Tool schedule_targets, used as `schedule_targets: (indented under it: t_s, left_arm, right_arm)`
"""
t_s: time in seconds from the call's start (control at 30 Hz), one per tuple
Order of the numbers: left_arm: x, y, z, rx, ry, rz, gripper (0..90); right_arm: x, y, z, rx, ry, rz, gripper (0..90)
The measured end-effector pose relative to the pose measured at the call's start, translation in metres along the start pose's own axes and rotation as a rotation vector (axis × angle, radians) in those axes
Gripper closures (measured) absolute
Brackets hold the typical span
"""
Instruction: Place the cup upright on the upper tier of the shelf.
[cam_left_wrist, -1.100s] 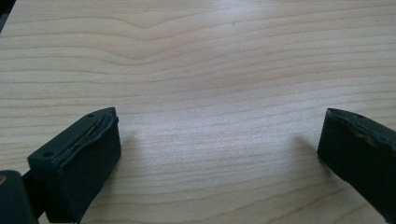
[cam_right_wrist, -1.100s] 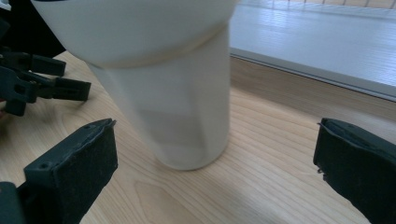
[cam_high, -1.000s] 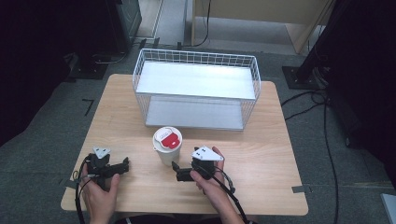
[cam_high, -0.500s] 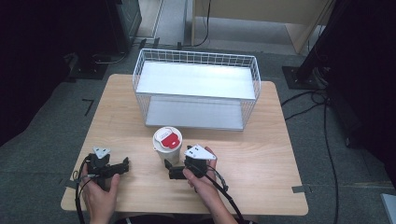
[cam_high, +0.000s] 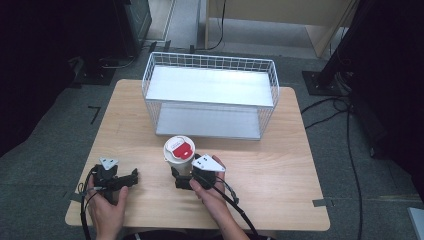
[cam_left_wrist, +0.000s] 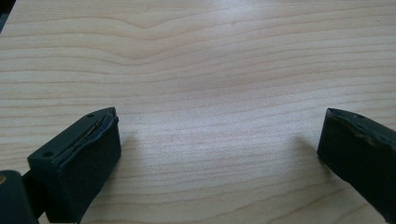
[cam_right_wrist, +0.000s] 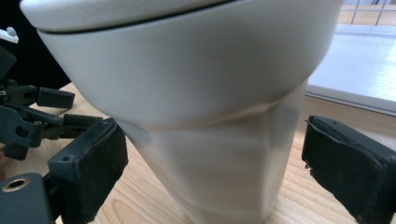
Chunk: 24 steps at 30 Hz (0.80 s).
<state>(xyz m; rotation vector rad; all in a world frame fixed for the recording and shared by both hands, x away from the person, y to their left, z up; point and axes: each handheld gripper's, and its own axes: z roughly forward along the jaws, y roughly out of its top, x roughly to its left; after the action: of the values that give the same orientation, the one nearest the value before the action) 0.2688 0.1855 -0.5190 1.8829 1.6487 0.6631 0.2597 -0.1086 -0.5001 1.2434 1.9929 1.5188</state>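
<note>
The paper cup (cam_high: 179, 154) stands upright on the counter (cam_high: 280, 165), near the person's edge and just in front of the white wire basket (cam_high: 210, 95). It carries a pale lid with a red label (cam_high: 181, 148) on top. In the right gripper view the cup's wall (cam_right_wrist: 224, 154) tapers downward and shows faint creases – it looks thin and light, likely to dent under a hard squeeze and to tip if nudged high up. Whether it holds liquid cannot be told, so it is best treated as top-heavy. A sound place to take hold would be the middle of the tapered wall, below the flared upper band, with gentle pressure.

The right gripper (cam_high: 186, 178) sits low at the cup's near side. Its jaws stand wide apart, one on each side of the wall, with a gap showing at both pads (cam_right_wrist: 93, 158) – nothing is clamped yet.

The left gripper (cam_high: 131, 177) rests well apart to the left, over bare wood (cam_left_wrist: 210, 84). Its jaws are spread wide too and hold nothing.
</note>
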Motion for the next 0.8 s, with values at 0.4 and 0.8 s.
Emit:
schedule_targets:
  t_s: [0.4, 0.8]
  left_arm:
    - [0.0, 0.0, 0.0, 0.001, 0.0, 0.002, 0.0]
    - [0.0, 0.0, 0.0, 0.0, 0.0, 0.001, 0.0]
  right_arm:
    - [0.002, -0.005, 0.011, -0.062, 0.005, 0.008, 8.2]
    - [0.004, -0.001, 0.021, -0.154, 0.007, 0.011, 6.8]
